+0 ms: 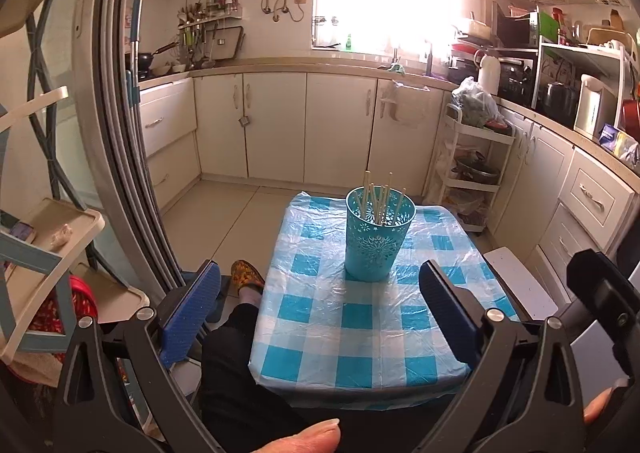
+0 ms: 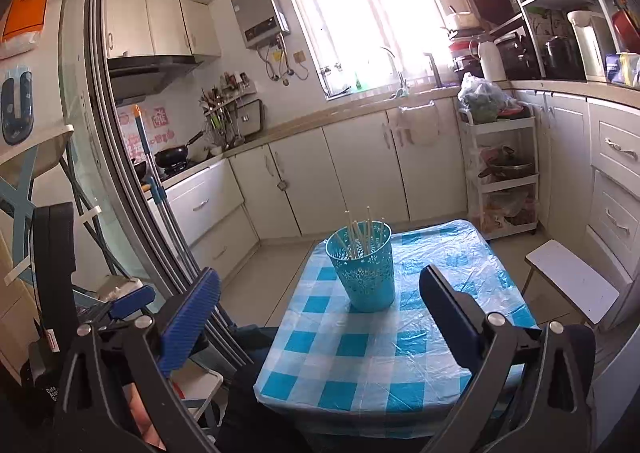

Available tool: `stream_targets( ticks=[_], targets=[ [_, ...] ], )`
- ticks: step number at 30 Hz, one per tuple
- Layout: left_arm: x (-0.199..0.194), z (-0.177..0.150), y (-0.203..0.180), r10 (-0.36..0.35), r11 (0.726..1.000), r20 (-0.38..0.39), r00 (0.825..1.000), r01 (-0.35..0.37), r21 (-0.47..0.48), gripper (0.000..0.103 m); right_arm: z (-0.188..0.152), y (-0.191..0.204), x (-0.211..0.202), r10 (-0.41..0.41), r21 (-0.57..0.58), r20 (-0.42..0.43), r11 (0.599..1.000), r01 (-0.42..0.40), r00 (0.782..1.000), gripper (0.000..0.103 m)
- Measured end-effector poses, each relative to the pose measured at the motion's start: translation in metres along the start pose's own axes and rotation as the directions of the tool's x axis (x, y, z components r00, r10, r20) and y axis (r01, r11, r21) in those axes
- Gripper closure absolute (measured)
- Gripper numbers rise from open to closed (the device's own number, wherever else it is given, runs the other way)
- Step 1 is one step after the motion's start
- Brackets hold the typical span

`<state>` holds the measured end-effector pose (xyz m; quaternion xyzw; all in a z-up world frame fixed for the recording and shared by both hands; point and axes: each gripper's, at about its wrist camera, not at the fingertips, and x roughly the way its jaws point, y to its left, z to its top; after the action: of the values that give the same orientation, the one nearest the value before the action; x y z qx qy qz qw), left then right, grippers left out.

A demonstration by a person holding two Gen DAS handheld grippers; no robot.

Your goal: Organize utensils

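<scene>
Both the left tongs point(image 1: 320, 305) and right tongs point(image 2: 320, 305) hang spread and empty near the counter point(image 1: 320, 333). The chopsticks point(image 1: 378, 199) already stand in the cup point(image 1: 376, 237) mid-counter; sorting looks finished, so withdrawing seems next.

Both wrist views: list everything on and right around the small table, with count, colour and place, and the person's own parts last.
Table: one, blue-and-white check cover under clear plastic, centre.
Holder: one, turquoise, perforated, upright on the table's far half.
Chopsticks: several, pale, standing in the holder.
Stool: one, white top, right of table.
Trolley: one, white, tiered, beyond table.
Left gripper: blue pads, open, empty.
Right gripper: blue pads, open, empty.
Leg: dark trousers, patterned slipper, left of table.
</scene>
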<state>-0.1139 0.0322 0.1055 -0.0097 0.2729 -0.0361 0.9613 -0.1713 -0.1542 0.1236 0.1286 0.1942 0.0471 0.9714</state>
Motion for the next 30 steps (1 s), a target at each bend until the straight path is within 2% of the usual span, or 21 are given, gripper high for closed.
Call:
stream_targets(
  ticks=[9,30],
  targets=[
    [-0.011,0.000,-0.004,0.009,1.000,0.026,1.000,-0.009,0.015,0.007,-0.003,0.000,-0.007,-0.014,-0.015,0.005,1.000,0.014,1.000,0.007],
    [-0.015,0.000,0.000,0.016,1.000,0.027,1.000,-0.016,0.018,0.007,-0.003,0.003,-0.010,-0.023,-0.035,0.008,0.999,0.023,1.000,0.007]
  ],
)
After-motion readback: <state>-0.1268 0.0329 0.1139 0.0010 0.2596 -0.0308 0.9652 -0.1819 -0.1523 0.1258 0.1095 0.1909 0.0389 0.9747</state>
